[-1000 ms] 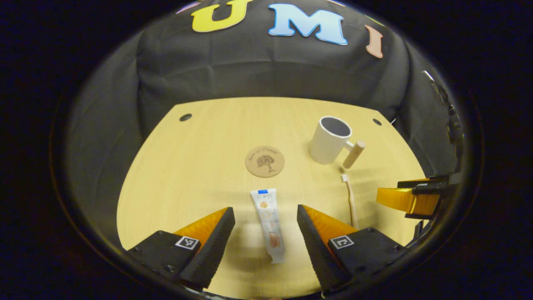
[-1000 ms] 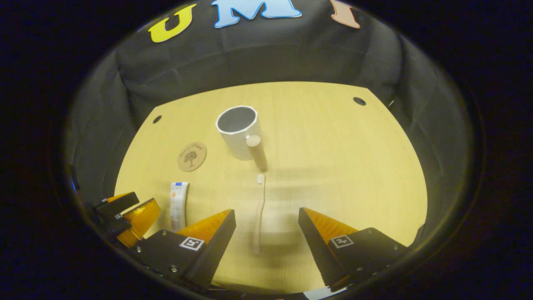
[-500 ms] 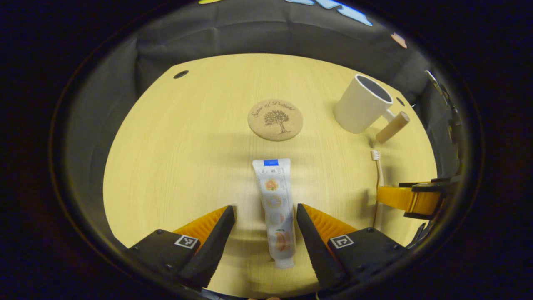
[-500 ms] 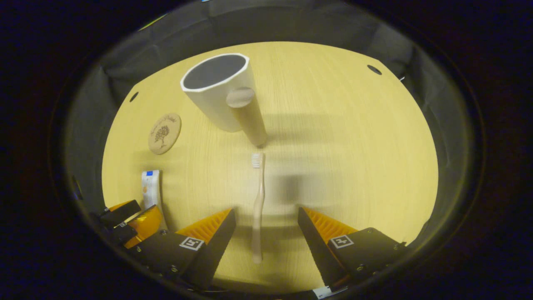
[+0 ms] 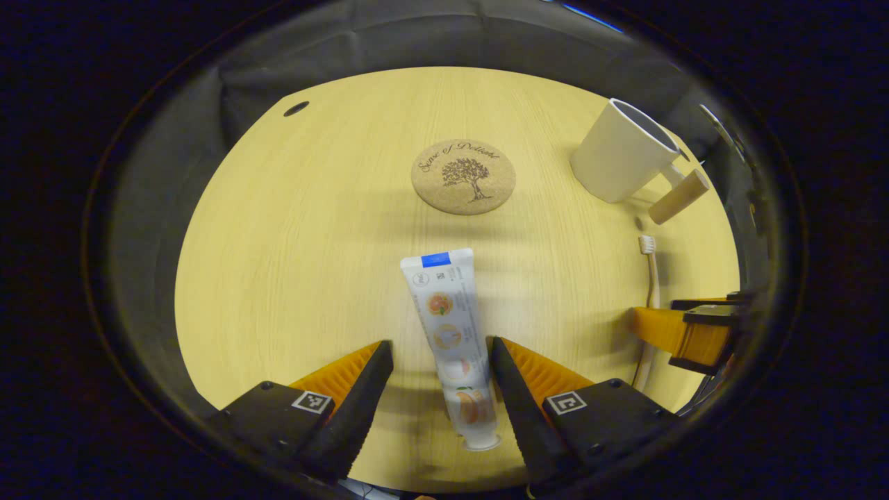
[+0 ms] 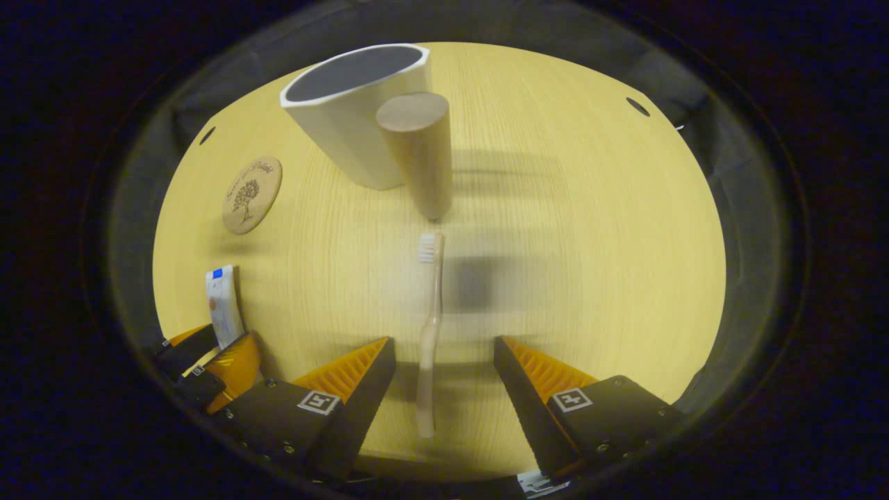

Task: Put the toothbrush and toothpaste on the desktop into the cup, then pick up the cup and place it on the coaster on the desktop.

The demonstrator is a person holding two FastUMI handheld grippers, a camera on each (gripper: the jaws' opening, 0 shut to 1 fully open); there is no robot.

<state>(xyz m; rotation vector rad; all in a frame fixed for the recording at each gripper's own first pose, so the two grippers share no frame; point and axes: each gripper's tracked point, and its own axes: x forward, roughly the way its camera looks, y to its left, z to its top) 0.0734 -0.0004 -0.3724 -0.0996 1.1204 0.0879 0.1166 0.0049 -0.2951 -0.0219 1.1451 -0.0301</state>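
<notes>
Your left gripper [image 5: 439, 354] straddles the soft toothpaste [image 5: 450, 332], jaws wide and empty; pinch its lower body gently. Your right gripper [image 6: 444, 351], equally open, brackets the thin, stiff toothbrush [image 6: 430, 326] lying below the cup [image 6: 361, 121]

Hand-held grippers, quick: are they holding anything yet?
Left hand-held gripper: open, straddling the toothpaste, not holding.
Right hand-held gripper: open, straddling the toothbrush, not holding.

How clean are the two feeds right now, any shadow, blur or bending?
Left gripper view: toothpaste tube sharp, soft shadow bands below the cork coaster, desk edge bowed by the fisheye. Right gripper view: a dark shadow patch beside the toothbrush, mug stretched and leaning.
</notes>
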